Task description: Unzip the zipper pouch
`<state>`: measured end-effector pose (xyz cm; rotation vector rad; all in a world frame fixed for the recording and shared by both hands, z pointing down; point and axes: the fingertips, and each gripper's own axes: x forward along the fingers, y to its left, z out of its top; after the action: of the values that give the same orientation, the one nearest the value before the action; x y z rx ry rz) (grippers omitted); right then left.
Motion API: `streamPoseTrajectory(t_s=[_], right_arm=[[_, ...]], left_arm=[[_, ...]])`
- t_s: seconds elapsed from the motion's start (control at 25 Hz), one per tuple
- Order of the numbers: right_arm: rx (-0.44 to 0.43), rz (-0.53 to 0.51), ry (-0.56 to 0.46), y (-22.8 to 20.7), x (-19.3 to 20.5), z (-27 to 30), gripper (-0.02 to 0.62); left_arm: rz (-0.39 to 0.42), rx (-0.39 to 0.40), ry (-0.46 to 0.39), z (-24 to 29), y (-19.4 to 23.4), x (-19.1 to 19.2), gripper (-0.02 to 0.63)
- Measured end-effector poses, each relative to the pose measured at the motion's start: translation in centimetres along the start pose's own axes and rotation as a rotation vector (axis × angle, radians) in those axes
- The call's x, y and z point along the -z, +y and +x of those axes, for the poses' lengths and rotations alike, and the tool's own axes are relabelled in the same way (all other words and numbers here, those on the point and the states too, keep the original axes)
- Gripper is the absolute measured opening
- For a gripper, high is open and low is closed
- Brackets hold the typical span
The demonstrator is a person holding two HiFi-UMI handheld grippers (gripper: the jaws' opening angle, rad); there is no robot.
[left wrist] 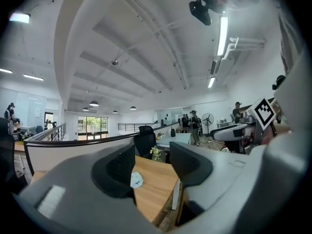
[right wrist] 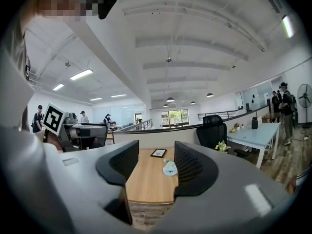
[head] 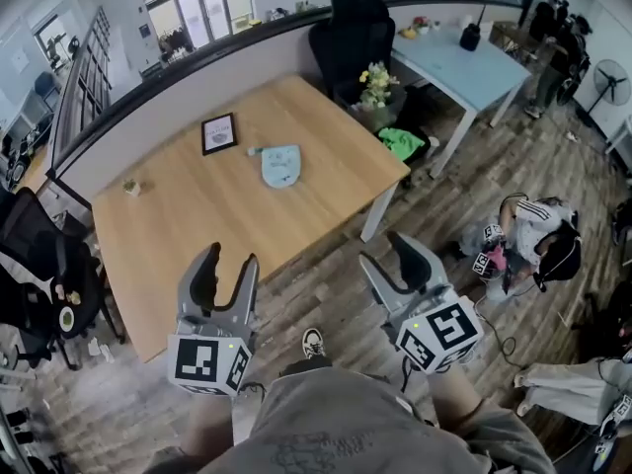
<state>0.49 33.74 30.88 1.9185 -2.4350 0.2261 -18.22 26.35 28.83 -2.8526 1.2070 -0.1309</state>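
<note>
A light blue zipper pouch (head: 281,165) lies flat on the wooden table (head: 197,225), toward its far right part. It also shows small between the jaws as the pouch (left wrist: 137,180) in the left gripper view and the pouch (right wrist: 170,168) in the right gripper view. My left gripper (head: 227,273) and right gripper (head: 393,255) are both open and empty. They are held side by side in the air in front of the table's near edge, well short of the pouch.
A black framed picture (head: 218,132) lies left of the pouch and a small plant (head: 131,187) stands near the table's left edge. A black office chair (head: 352,34) and flowers (head: 376,84) sit behind the table. A person (head: 533,237) crouches on the floor at right.
</note>
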Motion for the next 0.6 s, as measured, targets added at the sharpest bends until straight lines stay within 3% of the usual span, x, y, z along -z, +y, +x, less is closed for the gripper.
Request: streamPoseTrajectory(t_s=[0.28,0.6], right_arm=[[0.002,0.018,0.006,-1.9,-0.7,8.1,0.212],[-0.024,0.089,0.000,-3.9,0.1,13.1,0.212]], left_arm=[[0.001,0.019,0.008,5.7,5.3,0.1,0.212],[-0.025,0.018,0.033,9.2,8.6,1.6,0.212]])
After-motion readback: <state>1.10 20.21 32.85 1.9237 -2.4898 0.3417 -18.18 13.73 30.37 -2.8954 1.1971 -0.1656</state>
